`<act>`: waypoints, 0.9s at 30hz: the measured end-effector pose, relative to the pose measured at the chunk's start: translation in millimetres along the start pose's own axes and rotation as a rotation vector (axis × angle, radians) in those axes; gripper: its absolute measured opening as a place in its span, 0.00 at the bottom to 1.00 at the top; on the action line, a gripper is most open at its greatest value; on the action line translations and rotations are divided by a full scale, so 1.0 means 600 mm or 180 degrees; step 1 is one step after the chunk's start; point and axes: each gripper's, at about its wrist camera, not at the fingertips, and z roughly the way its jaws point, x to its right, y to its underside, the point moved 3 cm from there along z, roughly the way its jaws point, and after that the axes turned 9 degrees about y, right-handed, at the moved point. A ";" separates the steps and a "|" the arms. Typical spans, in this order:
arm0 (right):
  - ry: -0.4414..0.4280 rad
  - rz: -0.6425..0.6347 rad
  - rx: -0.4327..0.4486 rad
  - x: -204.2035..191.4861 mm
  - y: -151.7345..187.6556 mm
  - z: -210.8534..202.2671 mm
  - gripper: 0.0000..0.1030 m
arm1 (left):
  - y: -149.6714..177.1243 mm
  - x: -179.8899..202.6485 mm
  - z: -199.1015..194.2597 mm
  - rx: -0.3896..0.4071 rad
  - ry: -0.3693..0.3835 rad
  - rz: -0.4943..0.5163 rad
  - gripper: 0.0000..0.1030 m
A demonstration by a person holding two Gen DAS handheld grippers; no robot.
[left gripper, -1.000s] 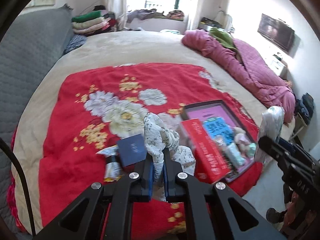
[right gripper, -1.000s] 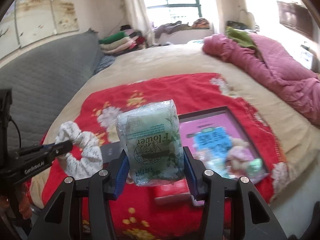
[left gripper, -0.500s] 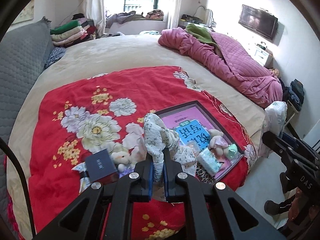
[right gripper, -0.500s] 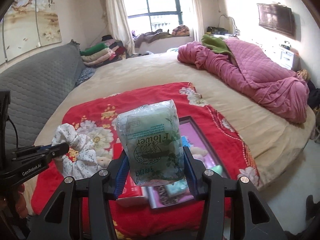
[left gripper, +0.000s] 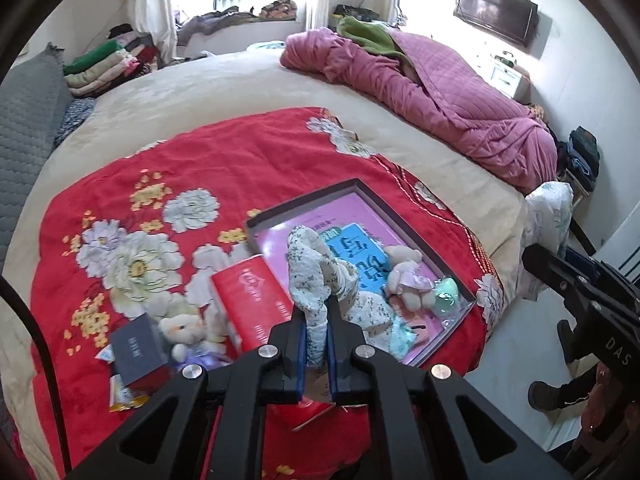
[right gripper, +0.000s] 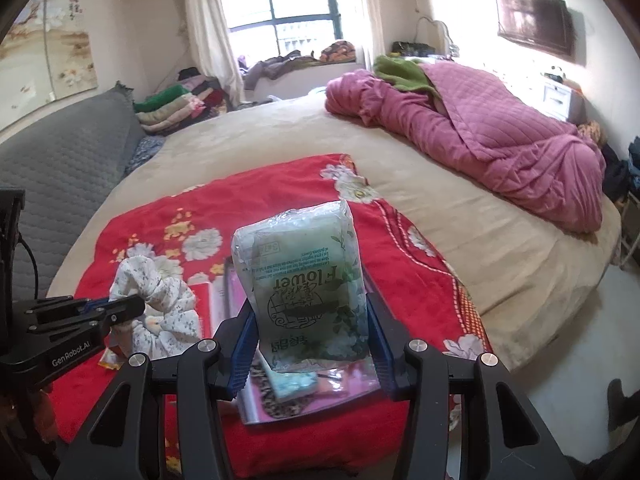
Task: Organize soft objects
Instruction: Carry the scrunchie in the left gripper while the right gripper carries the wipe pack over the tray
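My left gripper (left gripper: 317, 326) is shut on a white floral scrunchie (left gripper: 320, 276) and holds it above the near edge of the red flowered blanket (left gripper: 224, 168). It also shows in the right wrist view (right gripper: 156, 300). My right gripper (right gripper: 308, 340) is shut on a green "Flower" tissue pack (right gripper: 304, 284), held upright above the blanket. A dark-rimmed pink tray (left gripper: 384, 204) lies on the blanket with a blue book (left gripper: 360, 260), a small plush bear (left gripper: 408, 276) and a green soft item (left gripper: 446, 292) in it.
A red box (left gripper: 252, 304), a second plush bear (left gripper: 184, 328), a dark card box (left gripper: 136, 348) and a snack wrapper (left gripper: 120, 396) lie left of the tray. A pink quilt (left gripper: 440, 96) lies at the far right. The bed's edge and floor (left gripper: 516, 344) are at the right.
Both grippers have pulled back and risen from the bed with their loads still held. The view has shifted, so the tray and the red box now sit under the scrunchie.
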 end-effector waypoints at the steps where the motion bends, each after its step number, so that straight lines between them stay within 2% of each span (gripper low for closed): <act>1: 0.0006 0.0006 -0.0016 0.006 0.000 0.006 0.50 | -0.002 0.005 0.011 -0.0033 0.0008 0.0013 0.08; 13: 0.0041 0.0071 -0.0151 0.053 0.015 0.061 0.50 | -0.027 0.051 0.095 -0.0165 0.0211 0.0098 0.08; 21: 0.0057 0.0044 -0.0238 0.050 0.027 0.095 0.50 | -0.047 0.062 0.139 -0.0237 0.0300 0.0166 0.08; 27: 0.0025 0.0024 -0.0382 0.036 0.047 0.137 0.50 | -0.051 0.057 0.192 -0.0349 0.0277 0.0161 0.08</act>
